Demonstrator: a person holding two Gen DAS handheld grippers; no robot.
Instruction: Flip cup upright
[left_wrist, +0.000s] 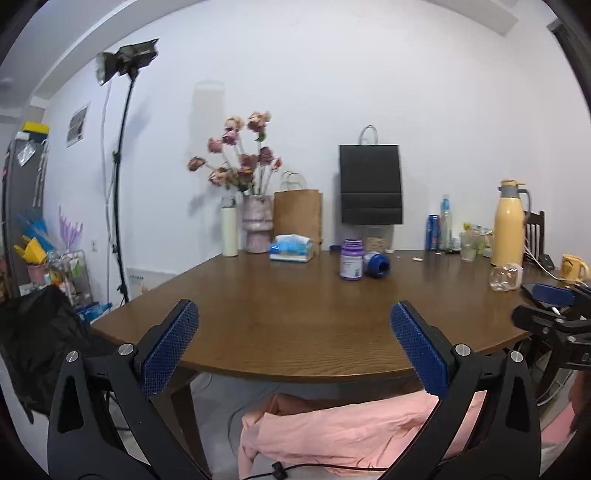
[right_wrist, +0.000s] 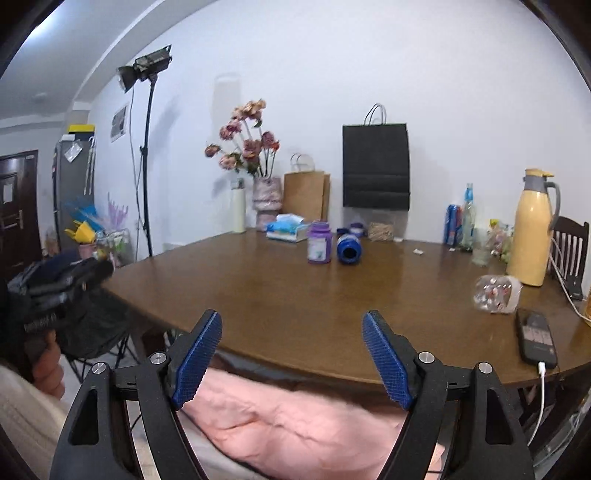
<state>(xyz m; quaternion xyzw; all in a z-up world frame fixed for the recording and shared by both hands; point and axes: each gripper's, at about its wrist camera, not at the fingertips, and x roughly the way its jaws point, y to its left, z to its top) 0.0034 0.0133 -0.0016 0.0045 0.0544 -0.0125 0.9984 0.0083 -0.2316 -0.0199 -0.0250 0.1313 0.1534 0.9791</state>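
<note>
Both the left gripper (left_wrist: 294, 317) and right gripper (right_wrist: 291, 328) hang spread, empty; the blue cup (right_wrist: 349, 249) lies tipped far ahead, awaiting approach.

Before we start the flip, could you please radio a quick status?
Left gripper and right gripper open, empty, at near table edge. Blue plastic cup on its side mid-table, mouth toward us. Purple jar stands close beside it.

Left gripper (left_wrist: 294, 347), right gripper (right_wrist: 291, 356): black frames, silver screws, blue textured pads (right_wrist: 197, 360). Person: cream knit sleeve (right_wrist: 22, 410), pink trousers (right_wrist: 295, 432).
</note>
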